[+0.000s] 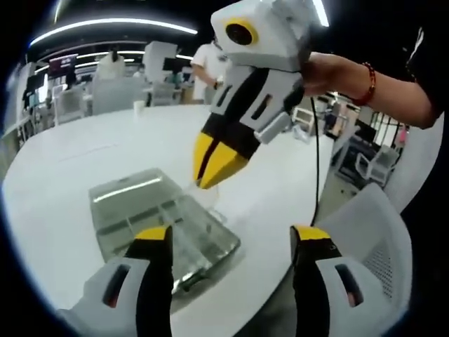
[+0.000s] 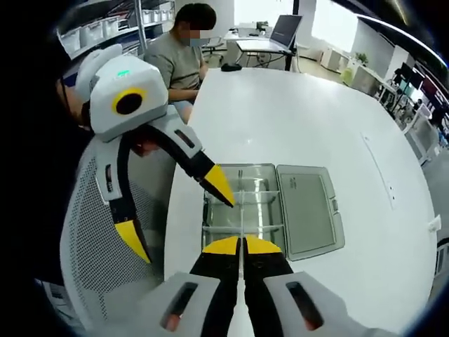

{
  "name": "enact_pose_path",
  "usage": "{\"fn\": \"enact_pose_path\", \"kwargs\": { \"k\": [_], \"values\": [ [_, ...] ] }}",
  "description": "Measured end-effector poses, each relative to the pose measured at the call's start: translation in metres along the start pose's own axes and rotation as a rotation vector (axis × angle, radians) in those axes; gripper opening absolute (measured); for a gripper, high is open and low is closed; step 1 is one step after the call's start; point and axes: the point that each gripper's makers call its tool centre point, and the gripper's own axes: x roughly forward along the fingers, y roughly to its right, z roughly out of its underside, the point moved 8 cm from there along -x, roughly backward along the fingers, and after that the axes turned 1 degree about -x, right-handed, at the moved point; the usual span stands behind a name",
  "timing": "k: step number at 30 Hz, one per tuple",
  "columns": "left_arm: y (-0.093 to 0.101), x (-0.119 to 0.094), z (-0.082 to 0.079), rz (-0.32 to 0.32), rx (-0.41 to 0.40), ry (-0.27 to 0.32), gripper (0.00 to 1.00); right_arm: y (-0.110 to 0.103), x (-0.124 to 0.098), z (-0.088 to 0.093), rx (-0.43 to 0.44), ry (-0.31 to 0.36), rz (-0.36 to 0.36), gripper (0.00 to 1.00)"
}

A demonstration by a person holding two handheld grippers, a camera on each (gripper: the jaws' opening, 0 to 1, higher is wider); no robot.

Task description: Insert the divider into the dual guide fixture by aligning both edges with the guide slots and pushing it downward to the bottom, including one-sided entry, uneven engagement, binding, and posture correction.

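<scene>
A clear plastic box (image 2: 242, 203), the dual guide fixture, sits on a white table (image 2: 302, 119) near its edge, with its transparent lid (image 2: 305, 210) flipped open flat beside it. Inside, thin clear walls split it into compartments.

In the right gripper view, the right gripper (image 2: 241, 242) points down over the near side of the box, its yellow-tipped jaws pressed together on a thin, see-through divider (image 2: 242, 210), a pale upright sheet seen edge-on that reaches down into the box.

The left gripper (image 2: 179, 207) enters from the left with its jaws spread wide apart, one tip over the box's near corner, the other hanging beside a white mesh chair (image 2: 84, 232).
</scene>
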Motion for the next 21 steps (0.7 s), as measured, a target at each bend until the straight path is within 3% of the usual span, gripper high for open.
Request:
{"fn": "enact_pose_path", "kwargs": {
  "k": [21],
  "values": [
    [-0.003, -0.006, 0.003, -0.024, -0.027, 0.001, 0.71, 0.005, 0.016, 0.006, -0.024, 0.0, -0.013, 0.0]
  ]
}}
